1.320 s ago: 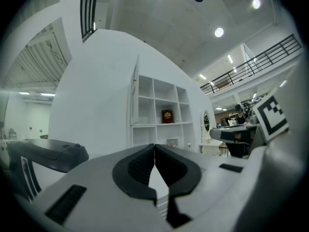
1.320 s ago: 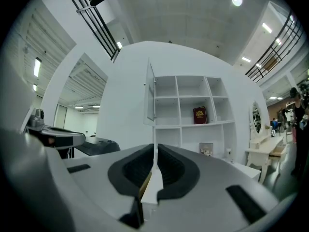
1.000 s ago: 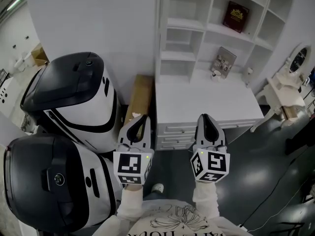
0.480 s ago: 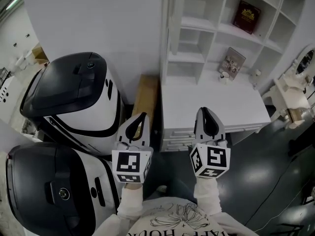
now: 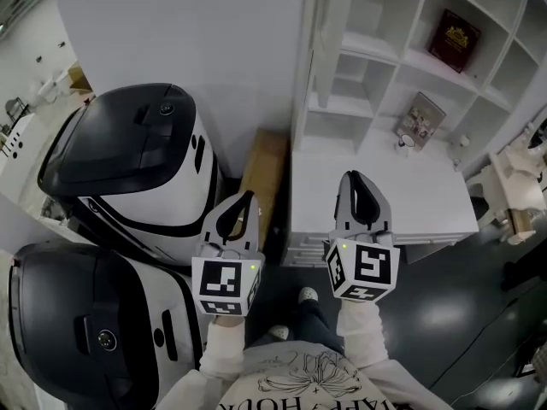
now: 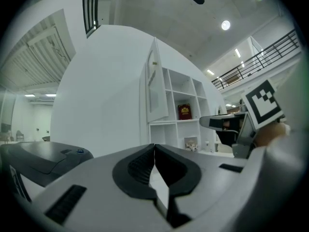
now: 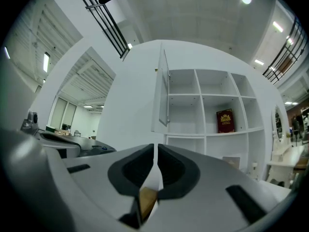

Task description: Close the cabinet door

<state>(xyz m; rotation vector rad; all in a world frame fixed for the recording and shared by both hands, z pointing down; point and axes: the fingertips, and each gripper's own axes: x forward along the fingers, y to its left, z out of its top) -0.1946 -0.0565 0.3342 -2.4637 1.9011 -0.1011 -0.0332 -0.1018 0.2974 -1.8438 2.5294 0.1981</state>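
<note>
A white shelf cabinet [image 5: 376,49] stands over a white desk top [image 5: 385,190]. Its narrow door [image 5: 331,32] stands open, swung out from the leftmost column; it also shows as the door [image 6: 155,83] and the door [image 7: 163,93] in the gripper views. My left gripper [image 5: 248,197] hangs in front of the desk's left corner, shut and empty. My right gripper [image 5: 355,178] hovers above the desk's front part, also shut with nothing in it. Both point toward the cabinet and stand well short of the door. The jaws meet at the tips on the left gripper [image 6: 154,146] and the right gripper [image 7: 155,146].
Two large black-and-white machines [image 5: 128,165] [image 5: 77,323] fill the left side. A wooden board [image 5: 263,173] leans between them and the desk. A dark red book [image 5: 455,32] and a picture frame [image 5: 419,120] sit on the shelves. A white vanity [image 5: 521,173] stands at far right.
The cabinet and its door have shifted right and grown larger in the head view. Both grippers keep their place and stay shut.
</note>
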